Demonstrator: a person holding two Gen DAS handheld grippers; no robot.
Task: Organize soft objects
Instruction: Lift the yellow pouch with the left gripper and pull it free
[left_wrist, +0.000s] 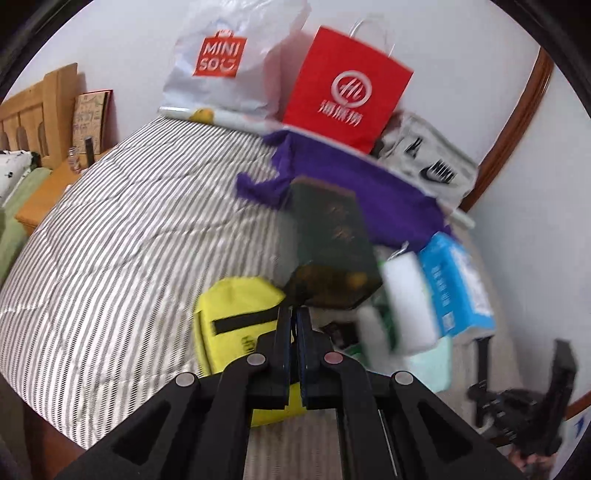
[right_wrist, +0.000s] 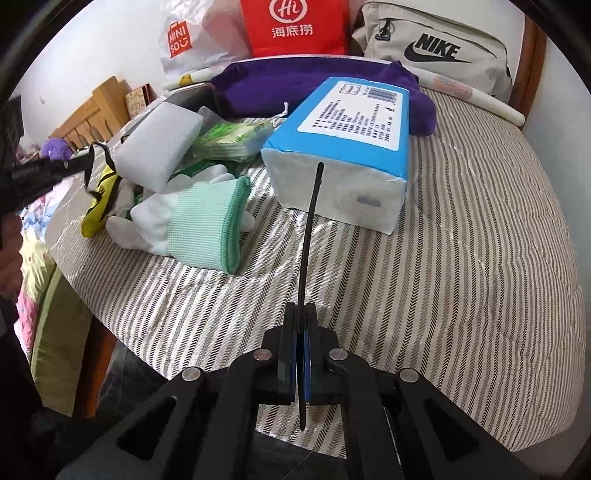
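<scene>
My right gripper (right_wrist: 301, 314) is shut on a thin black strip (right_wrist: 310, 236) that rises edge-on toward the blue tissue pack (right_wrist: 343, 147). Left of that pack lie mint-cuffed white gloves (right_wrist: 195, 221), a white sponge block (right_wrist: 159, 147) and a green tissue packet (right_wrist: 229, 140). My left gripper (left_wrist: 295, 310) is shut, and the black strap (left_wrist: 243, 321) of the yellow pouch (left_wrist: 229, 332) runs into its tips. In the right wrist view that pouch (right_wrist: 98, 206) hangs under the left gripper (right_wrist: 79, 164). A blurred dark green box (left_wrist: 328, 240) stands just beyond the left tips.
A purple cloth (right_wrist: 314, 85) lies at the back of the striped bed (right_wrist: 480, 240). Against the wall lean a white Miniso bag (left_wrist: 221, 59), a red paper bag (left_wrist: 343, 88) and a grey Nike bag (right_wrist: 436, 48). A wooden headboard (left_wrist: 33, 107) stands far left.
</scene>
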